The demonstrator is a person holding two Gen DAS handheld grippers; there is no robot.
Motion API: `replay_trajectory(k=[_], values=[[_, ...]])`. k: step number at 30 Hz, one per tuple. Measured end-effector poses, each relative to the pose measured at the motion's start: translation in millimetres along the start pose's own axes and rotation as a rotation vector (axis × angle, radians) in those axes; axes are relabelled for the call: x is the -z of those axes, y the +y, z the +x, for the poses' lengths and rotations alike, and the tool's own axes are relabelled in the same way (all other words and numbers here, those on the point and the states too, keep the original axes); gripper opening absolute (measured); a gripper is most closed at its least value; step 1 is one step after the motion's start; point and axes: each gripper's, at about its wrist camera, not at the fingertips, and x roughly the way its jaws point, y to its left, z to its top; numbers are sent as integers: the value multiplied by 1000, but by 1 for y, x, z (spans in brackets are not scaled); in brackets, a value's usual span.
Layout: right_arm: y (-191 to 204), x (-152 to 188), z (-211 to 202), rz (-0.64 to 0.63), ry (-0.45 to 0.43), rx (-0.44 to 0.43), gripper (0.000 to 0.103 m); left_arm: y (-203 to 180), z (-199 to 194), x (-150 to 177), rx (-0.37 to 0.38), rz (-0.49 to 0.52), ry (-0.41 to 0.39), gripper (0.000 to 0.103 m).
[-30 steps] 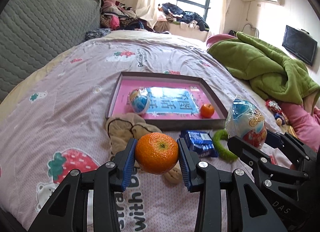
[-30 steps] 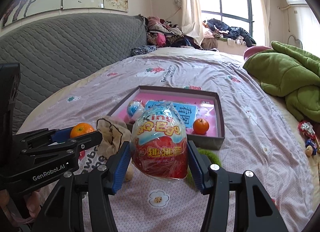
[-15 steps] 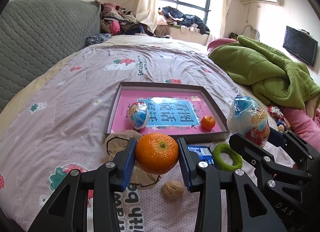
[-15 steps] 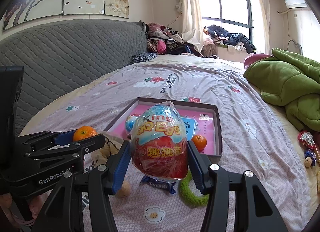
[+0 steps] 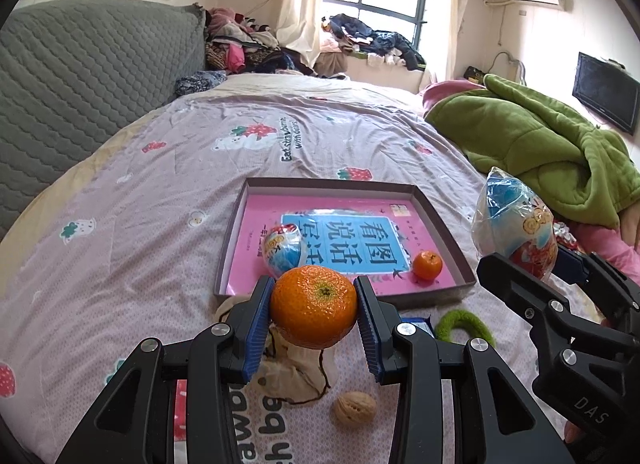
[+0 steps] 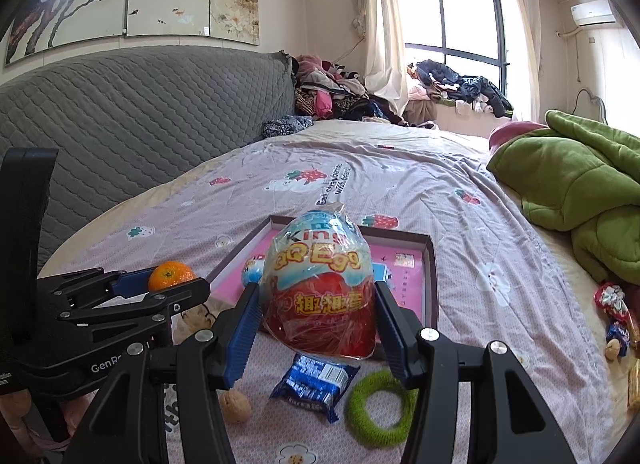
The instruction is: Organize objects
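Big pink-lilac strawberry-print quilt (image 5: 168, 200) covers the whole bed, with a grey quilted headboard (image 5: 80, 76) off at 10 o'clock in the left wrist view and a rumpled green blanket (image 5: 540, 144) at 2 o'clock.

Sitting on the quilt near the middle is a shallow brown-rimmed box tray (image 5: 444, 220) with a pink-and-blue picture book lying flat in its bottom. Inside the tray there's a small wrapped surprise egg (image 5: 282, 250) at about 8 o'clock of the tray and a little mandarin (image 5: 427, 265) at about 5 o'clock.

The right gripper (image 6: 316, 316) is clamped on the large wrapped Kinder egg (image 6: 320, 284), blue pads pressing the crinkly plastic from both sides, egg upright and up in the air in front of the tray's near edge. The left gripper (image 5: 314, 306) is squeezing a big mandarin (image 5: 314, 306) between its pads, stem end facing the camera, also lifted clear of the quilt just short of the tray.

Below them on the quilt, at 6 o'clock from the tray: a beige drawstring pouch (image 5: 292, 376), a green fuzzy ring (image 6: 378, 408), a blue snack packet (image 6: 316, 384) just left of the ring, and a walnut (image 5: 355, 408), the smallest bit.
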Motion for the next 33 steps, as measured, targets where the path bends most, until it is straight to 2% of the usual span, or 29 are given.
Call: replay_trajectory(k=[20, 33], values=[[-32, -25, 25, -2, -34, 35, 55, -6, 36, -40, -22, 7, 2, 42], [-51, -25, 62, -4, 13, 52, 55, -19, 68, -54, -18, 22, 19, 42]])
